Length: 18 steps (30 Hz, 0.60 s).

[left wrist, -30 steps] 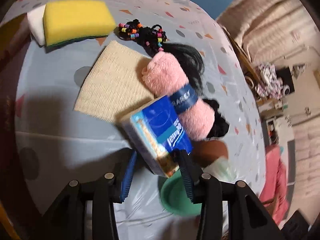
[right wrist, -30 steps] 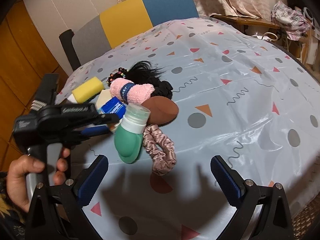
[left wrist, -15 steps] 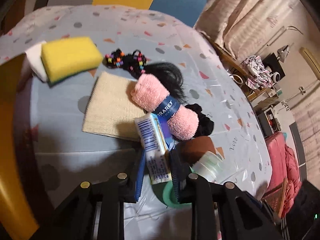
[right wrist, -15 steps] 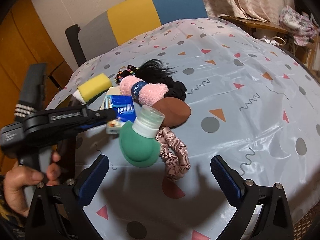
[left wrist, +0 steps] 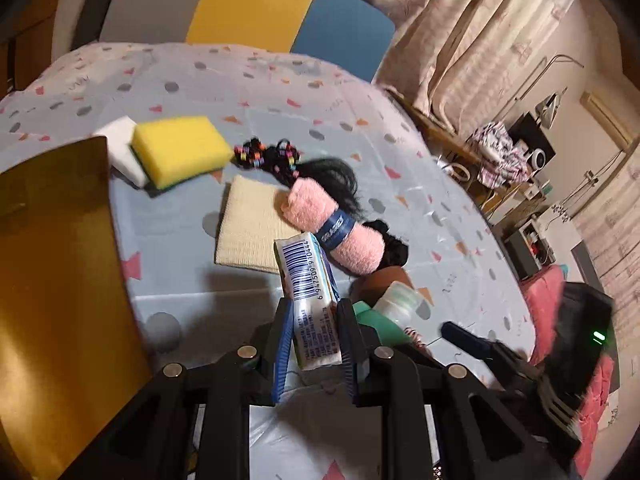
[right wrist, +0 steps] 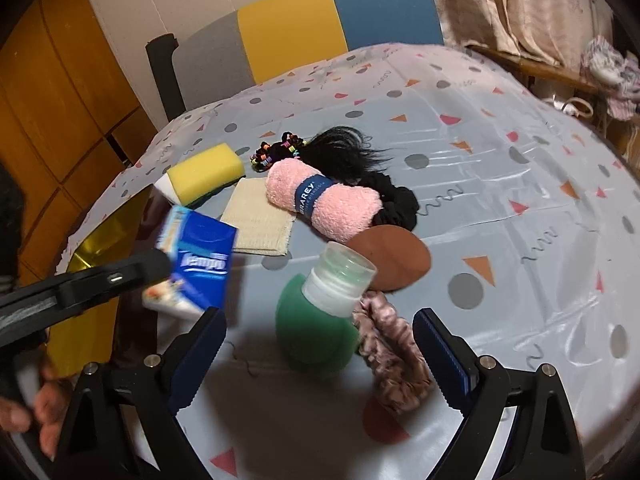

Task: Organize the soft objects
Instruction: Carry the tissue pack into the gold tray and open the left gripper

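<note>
Tablecloth [right wrist: 520, 168] with dots and triangles; tricolour chair [right wrist: 304, 20], curtains [left wrist: 480, 32] beyond.

The left gripper [left wrist: 314, 332] points steeply downward, its jaws pinched onto the sides of a tissue pack [left wrist: 310, 300] that sticks up between the blue pads. A hand [right wrist: 38, 408] grips its handle at the lower left. The right gripper [right wrist: 320, 354] also tilts down, jaws spread wide and closing, nothing pressed between them.
</note>
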Each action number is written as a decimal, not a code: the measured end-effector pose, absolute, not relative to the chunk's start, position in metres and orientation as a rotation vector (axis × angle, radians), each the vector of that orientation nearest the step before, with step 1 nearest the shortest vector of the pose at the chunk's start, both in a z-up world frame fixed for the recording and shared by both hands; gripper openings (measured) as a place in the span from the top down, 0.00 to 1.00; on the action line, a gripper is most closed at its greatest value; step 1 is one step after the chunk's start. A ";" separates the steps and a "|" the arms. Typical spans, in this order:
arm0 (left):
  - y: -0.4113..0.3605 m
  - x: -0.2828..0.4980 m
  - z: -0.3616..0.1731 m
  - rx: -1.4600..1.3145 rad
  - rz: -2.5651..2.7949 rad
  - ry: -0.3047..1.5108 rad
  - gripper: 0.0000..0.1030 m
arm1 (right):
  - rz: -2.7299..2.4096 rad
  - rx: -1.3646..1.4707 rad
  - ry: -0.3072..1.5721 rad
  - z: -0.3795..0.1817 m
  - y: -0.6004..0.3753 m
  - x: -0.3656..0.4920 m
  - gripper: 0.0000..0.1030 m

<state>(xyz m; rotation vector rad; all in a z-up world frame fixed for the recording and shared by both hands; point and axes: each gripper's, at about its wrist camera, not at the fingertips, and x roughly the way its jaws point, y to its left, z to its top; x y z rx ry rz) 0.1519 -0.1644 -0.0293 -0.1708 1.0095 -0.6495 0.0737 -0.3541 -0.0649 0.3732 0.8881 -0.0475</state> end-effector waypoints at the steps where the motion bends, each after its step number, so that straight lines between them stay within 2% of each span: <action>1: -0.162 0.149 -0.025 -0.168 -0.652 0.997 0.79 | -0.042 0.382 0.890 -0.066 -0.354 0.076 0.07; 4: -0.153 0.143 -0.016 -0.171 -0.650 0.971 0.79 | -0.033 0.374 0.903 -0.071 -0.348 0.087 0.10; 5: -0.148 0.141 -0.013 -0.183 -0.649 0.966 0.79 | -0.029 0.367 0.915 -0.074 -0.345 0.092 0.22; 6: -0.143 0.139 -0.010 -0.191 -0.644 0.958 0.79 | -0.029 0.359 0.934 -0.078 -0.342 0.096 0.29; 7: -0.138 0.138 -0.009 -0.195 -0.639 0.951 0.79 | -0.043 0.338 0.947 -0.081 -0.340 0.099 0.53; 8: -0.130 0.137 -0.006 -0.201 -0.627 0.943 0.79 | -0.063 0.303 0.957 -0.083 -0.337 0.101 0.62; 18: -0.039 0.133 0.004 -0.183 -0.407 0.888 0.79 | -0.032 0.334 0.983 -0.094 -0.345 0.109 0.61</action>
